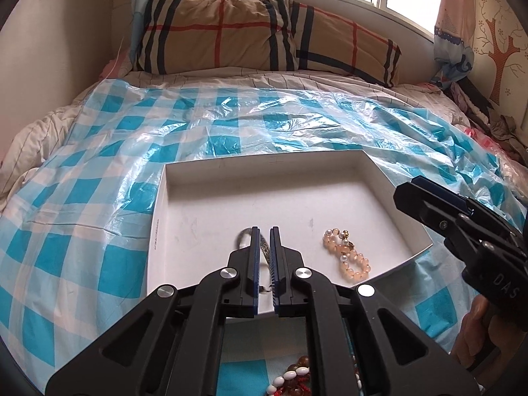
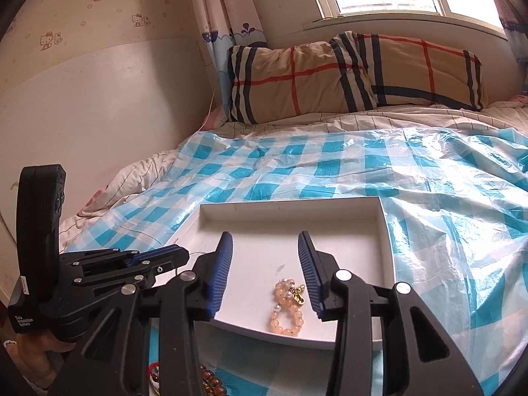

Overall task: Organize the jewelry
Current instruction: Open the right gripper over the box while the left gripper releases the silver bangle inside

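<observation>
Left claw (image 1: 264, 231) is clamped on a patterned bangle (image 1: 264, 250) over the white tray (image 1: 184, 178); right claw (image 2: 265, 236) stands apart, empty, above the peach bracelet (image 2: 287, 310) in the tray. More beads (image 1: 297, 379) are cut off below.

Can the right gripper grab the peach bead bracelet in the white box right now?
Probably yes. The right gripper has open jaws, and the peach bead bracelet lies loose on the floor of the shallow white cardboard box, just below them. Nothing covers it; the left gripper is off to the side.

Peach bead bracelet (image 2: 286, 308) — lying in white tray (image 2: 356, 227).
</observation>
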Available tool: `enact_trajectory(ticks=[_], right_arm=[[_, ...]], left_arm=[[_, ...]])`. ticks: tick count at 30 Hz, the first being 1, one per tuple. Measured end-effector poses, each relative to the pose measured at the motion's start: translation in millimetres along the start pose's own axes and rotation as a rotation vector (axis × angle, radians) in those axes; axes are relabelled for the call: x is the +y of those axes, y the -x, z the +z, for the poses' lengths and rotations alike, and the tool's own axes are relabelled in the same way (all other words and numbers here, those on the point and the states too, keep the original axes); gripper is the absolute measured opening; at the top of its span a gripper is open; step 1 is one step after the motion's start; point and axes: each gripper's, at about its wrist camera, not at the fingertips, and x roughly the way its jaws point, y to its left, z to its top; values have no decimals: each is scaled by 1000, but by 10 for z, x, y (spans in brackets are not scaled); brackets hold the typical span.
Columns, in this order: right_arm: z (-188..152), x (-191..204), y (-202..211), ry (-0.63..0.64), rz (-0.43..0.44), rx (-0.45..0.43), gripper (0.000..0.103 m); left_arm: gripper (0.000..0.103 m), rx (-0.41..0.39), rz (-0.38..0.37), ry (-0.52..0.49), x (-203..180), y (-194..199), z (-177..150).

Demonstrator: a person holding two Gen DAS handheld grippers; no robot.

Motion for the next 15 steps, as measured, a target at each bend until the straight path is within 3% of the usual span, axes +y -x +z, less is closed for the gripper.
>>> enact_trajectory(ticks=[10,15], right_arm=[[-186,40,581,-17,-4,32,41],[-448,-23,814,-53,-16,89,41]], left_arm=[[7,22,-18,15,139,427,-251],[7,95,-52,39,284,494,-563]])
